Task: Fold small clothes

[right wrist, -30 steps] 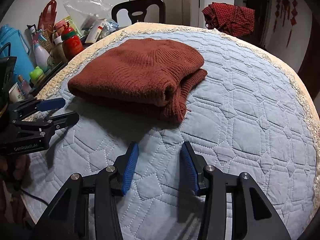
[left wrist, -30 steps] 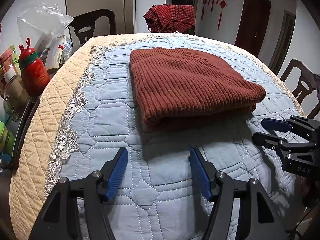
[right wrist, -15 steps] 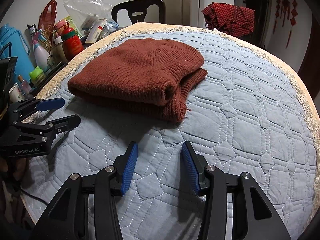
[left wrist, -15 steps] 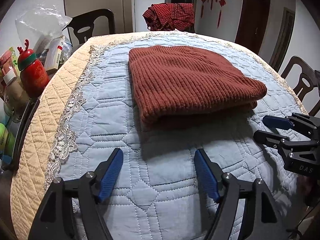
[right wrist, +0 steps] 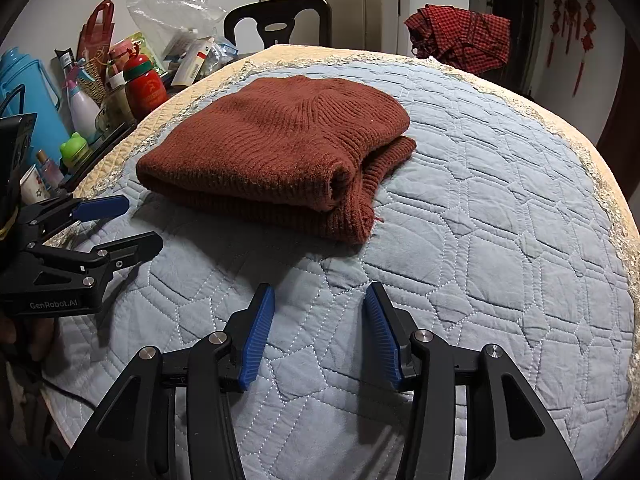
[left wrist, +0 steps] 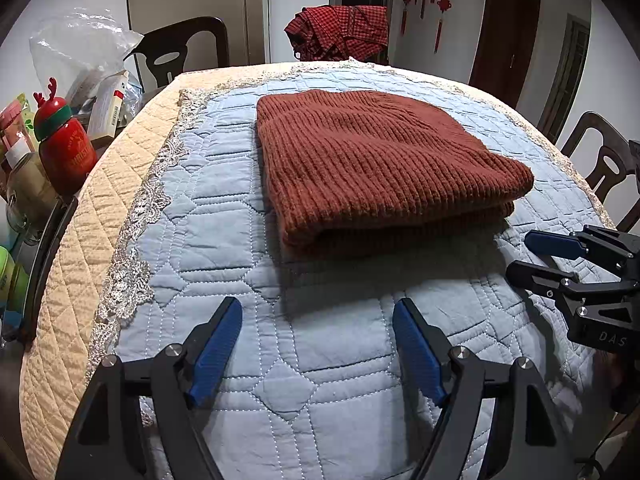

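Both claws, left [left wrist: 318, 344] just spread wider and right [right wrist: 320, 330] spread, hang empty near the folded sweater [left wrist: 376, 168] mid-tabletop [left wrist: 224, 208], so any tidying should probably pinch its loose right corner gently.

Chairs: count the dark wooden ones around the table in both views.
2. One dark wooden chair stands at the far edge of the quilted table, beside the clutter; another at the right edge. The draped red checked cloth may hide a third.
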Tool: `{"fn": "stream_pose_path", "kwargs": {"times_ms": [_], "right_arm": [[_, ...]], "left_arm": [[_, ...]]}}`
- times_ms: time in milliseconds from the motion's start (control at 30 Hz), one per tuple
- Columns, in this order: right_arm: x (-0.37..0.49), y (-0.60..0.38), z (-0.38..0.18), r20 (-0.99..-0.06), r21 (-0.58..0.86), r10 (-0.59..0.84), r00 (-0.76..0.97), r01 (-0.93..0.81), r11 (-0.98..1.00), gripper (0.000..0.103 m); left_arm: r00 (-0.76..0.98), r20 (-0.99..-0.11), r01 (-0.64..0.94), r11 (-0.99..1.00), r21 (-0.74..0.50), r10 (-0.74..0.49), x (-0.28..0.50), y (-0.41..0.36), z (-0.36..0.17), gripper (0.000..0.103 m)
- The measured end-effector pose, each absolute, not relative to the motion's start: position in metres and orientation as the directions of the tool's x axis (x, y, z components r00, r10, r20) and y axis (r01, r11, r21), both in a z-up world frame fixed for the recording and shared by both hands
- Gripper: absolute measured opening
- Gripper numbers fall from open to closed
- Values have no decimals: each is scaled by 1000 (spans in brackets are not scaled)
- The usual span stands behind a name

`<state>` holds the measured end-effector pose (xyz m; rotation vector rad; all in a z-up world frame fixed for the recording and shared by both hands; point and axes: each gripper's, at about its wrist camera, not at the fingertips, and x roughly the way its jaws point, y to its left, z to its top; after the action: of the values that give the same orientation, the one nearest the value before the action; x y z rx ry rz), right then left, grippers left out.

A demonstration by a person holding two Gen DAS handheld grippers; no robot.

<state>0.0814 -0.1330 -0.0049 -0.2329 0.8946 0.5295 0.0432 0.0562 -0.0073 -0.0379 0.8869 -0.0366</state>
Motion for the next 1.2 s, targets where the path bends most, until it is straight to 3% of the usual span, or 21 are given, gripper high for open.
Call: {"fn": "stream_pose_path", "kwargs": {"times_ms": [1200], "right_arm": [[80, -132, -5, -791, 24, 340, 509, -529, 848, 49]], "left_arm": [[631, -774, 16, 999, -48, -47, 43, 56, -7, 82]]}}
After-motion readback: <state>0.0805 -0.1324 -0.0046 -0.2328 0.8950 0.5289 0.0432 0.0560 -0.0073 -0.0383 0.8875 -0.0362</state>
